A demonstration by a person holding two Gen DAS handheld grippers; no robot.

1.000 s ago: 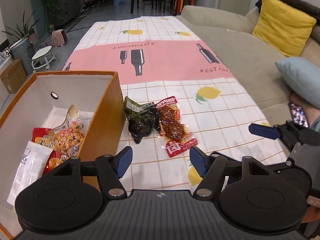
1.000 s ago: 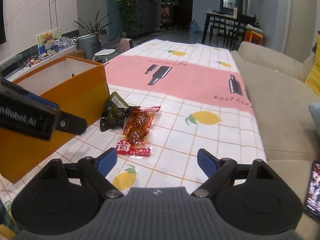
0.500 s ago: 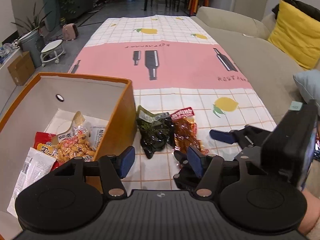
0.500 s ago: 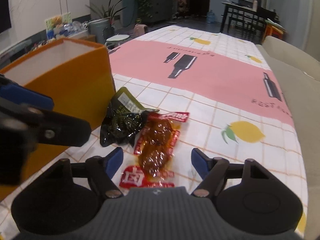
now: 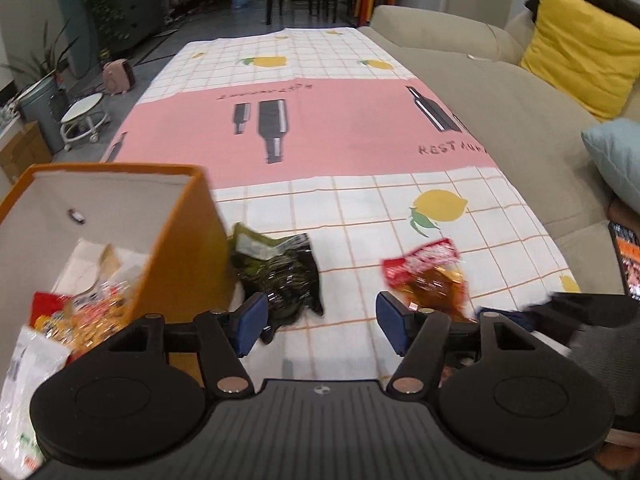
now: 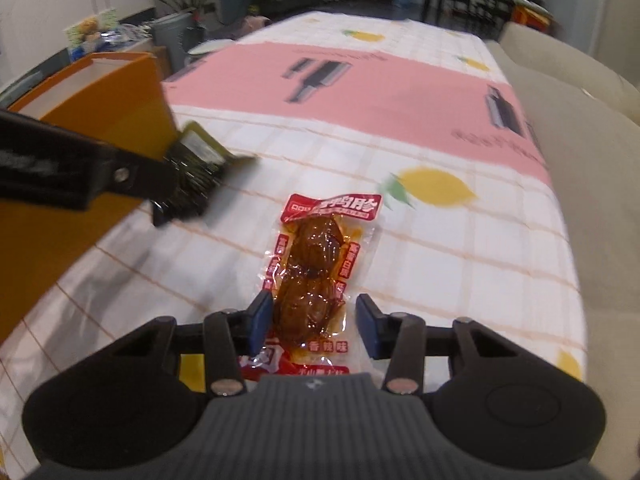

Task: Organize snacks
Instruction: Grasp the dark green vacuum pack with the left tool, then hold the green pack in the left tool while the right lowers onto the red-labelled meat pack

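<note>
Right tongs [image 6: 310, 322] straddle red snack packet [image 6: 316, 268]; orange box [image 6: 88, 128] beside.

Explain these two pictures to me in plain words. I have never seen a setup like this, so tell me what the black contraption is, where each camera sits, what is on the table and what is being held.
There is no robot here. A person holds a hand-held gripper in each hand, and a camera on each one looks forward along its two blue-tipped fingers.

One view is from the left gripper, the other from the right gripper.

On the tablecloth stands an orange box that already holds several snack packets. Beside the box lies a dark green snack packet, in front of the left gripper's open fingers.

The right gripper's fingers have just been closing around a red packet of brown meat. The left finger looks close to or touching it, the right finger is still apart, so it is not gripped yet.
</note>
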